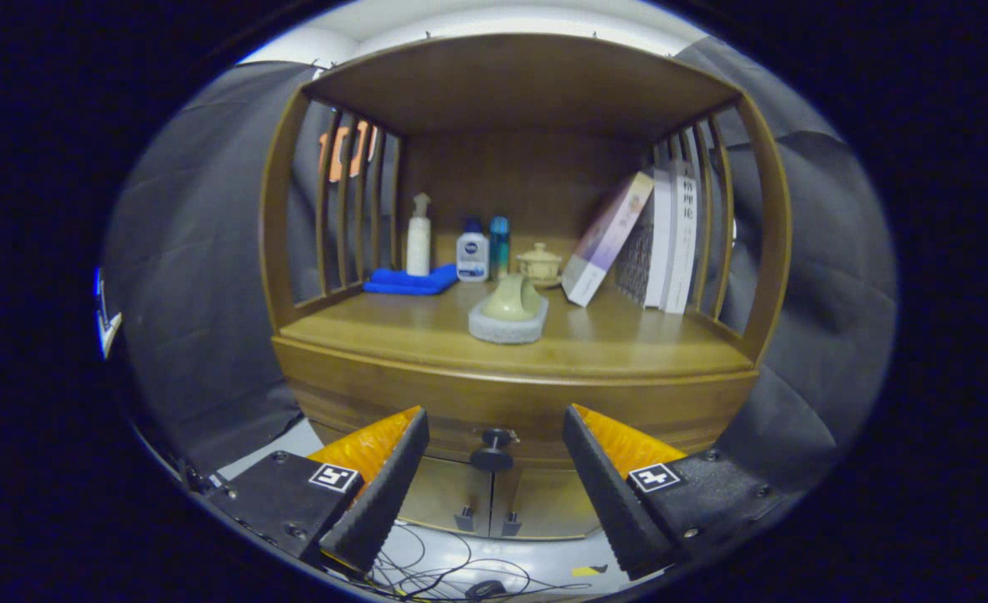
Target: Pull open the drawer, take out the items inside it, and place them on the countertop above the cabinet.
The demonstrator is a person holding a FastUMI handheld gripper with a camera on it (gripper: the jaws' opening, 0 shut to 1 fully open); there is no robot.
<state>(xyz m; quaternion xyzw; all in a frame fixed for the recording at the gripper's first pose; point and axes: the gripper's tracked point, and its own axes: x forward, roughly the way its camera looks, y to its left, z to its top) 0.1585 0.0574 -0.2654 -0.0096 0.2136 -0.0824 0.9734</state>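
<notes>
Gripper (494,469): fingers spread wide apart, gripping nothing; they point at the cabinet front, with the drawer knob in the gap between them.
Cabinet (310,352): wooden unit straight ahead, with slatted sides, a roof board over an open shelf, and a countertop (628,339) that forms the shelf floor.
Drawer (427,398): closed, just below the countertop edge, far of the fingers; its contents are hidden.
Lower doors (536,502): two, closed, beneath the drawer, each with a small handle near the middle seam.
Books (670,243): standing at the right of the shelf; one book (607,239) leans right against them.
Blue cloth (410,280): folded, at the far left of the shelf.
Grey tray (506,322): near the middle of the countertop, with a pale green ceramic piece (515,297) resting on it.
Bottles: a white pump bottle (418,239) on the cloth, a white bottle with blue cap (472,251) beside it, a teal bottle (500,243) right of that.
Lidded cup (539,264): far behind the tray.
Drawer knob (492,452): dark, round, untouched.
Cables (427,569): loose on the floor, near.
</notes>
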